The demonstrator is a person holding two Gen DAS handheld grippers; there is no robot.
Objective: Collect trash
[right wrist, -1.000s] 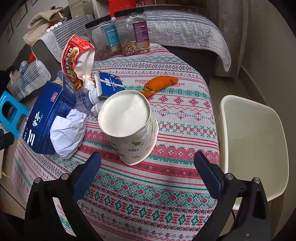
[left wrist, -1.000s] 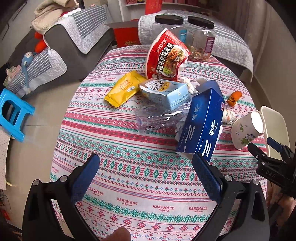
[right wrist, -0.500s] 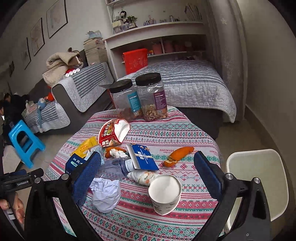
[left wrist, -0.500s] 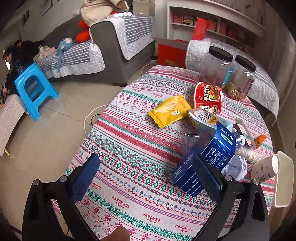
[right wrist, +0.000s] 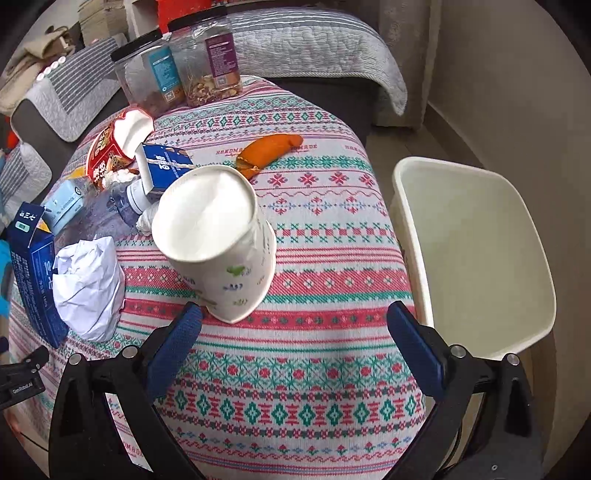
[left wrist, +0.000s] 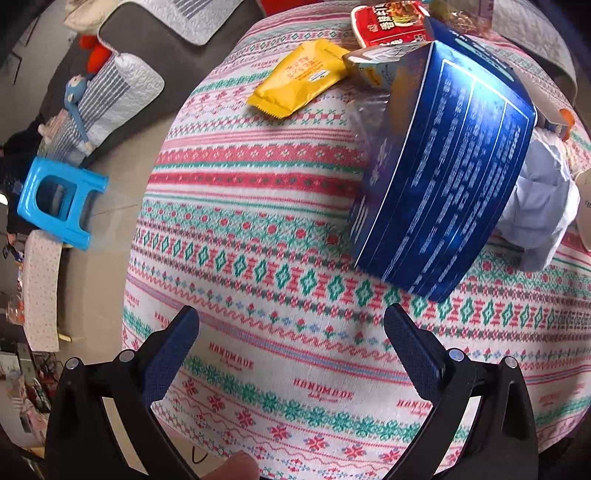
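Both pairs of tongs hang spread wide over the round worktop [right wrist: 325,236] with its red and green patterned cloth, and neither holds anything.

The left tongs [left wrist: 291,332] hover above bare cloth. Just ahead of them and toward their right finger stands a dark blue carton [left wrist: 443,166], tilted, close to the tips but not between them. To the right of the carton lies a crumpled white paper [left wrist: 539,206]. Farther ahead, slightly left, lies a yellow snack packet [left wrist: 299,79], and beyond the carton a red noodle bag [left wrist: 391,22] at the far side.

The right tongs [right wrist: 295,325] sit low over the cloth with a white paper cup [right wrist: 218,240] straight ahead, lying tipped so its open mouth faces up toward the camera; its base is just beside the left finger [right wrist: 177,347], and I cannot tell whether they touch. Left of the cup lies the same crumpled paper. Ahead, past the cup, lies an orange wrapper [right wrist: 269,151]. Off to the right of the right finger, beside the worktop edge, stands a cream plastic bin [right wrist: 476,258]. Two clear jars [right wrist: 181,70] stand at the far edge.
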